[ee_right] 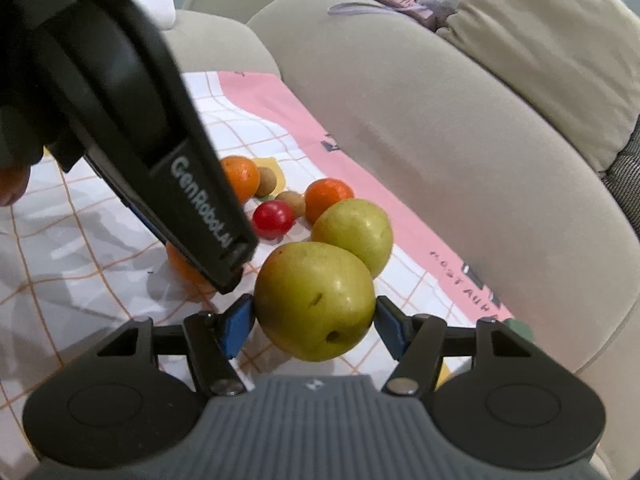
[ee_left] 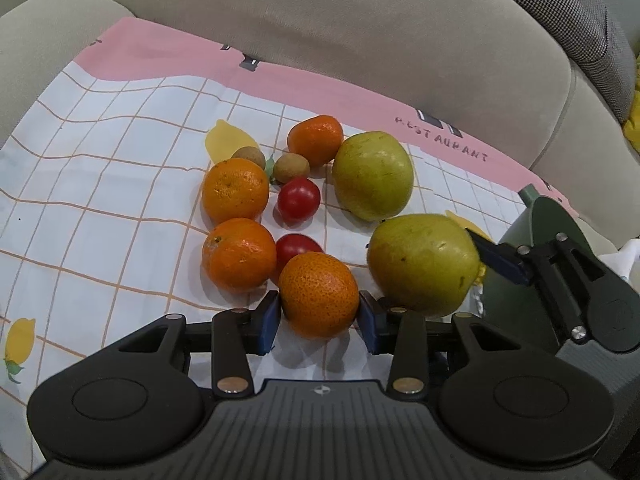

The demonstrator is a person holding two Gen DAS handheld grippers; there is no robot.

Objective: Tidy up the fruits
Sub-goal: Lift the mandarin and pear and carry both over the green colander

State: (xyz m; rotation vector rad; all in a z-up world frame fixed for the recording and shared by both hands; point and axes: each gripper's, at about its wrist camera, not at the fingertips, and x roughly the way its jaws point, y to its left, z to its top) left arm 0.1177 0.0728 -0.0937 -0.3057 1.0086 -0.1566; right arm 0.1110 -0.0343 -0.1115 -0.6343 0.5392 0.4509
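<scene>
In the left wrist view my left gripper (ee_left: 320, 314) is shut on an orange mandarin (ee_left: 319, 294), with a blue pad pressed to each side of it. My right gripper (ee_right: 314, 318) is shut on a large green fruit (ee_right: 316, 300), which shows just right of the mandarin (ee_left: 424, 264). A second green fruit (ee_left: 372, 176) lies behind it. Three more mandarins (ee_left: 235, 190) (ee_left: 239, 255) (ee_left: 316, 140), two red tomatoes (ee_left: 299, 200) (ee_left: 298, 246) and two small brown fruits (ee_left: 290, 168) (ee_left: 249, 157) cluster on the cloth. The left gripper's body (ee_right: 160, 140) hides part of the cluster in the right wrist view.
The fruits lie on a white checked cloth (ee_left: 100, 200) with a pink border, spread over a beige sofa seat. The sofa's back cushion (ee_left: 360, 32) rises close behind them. A dark patterned cushion (ee_left: 580, 20) sits at the far right. The cloth is bare to the left of the fruits.
</scene>
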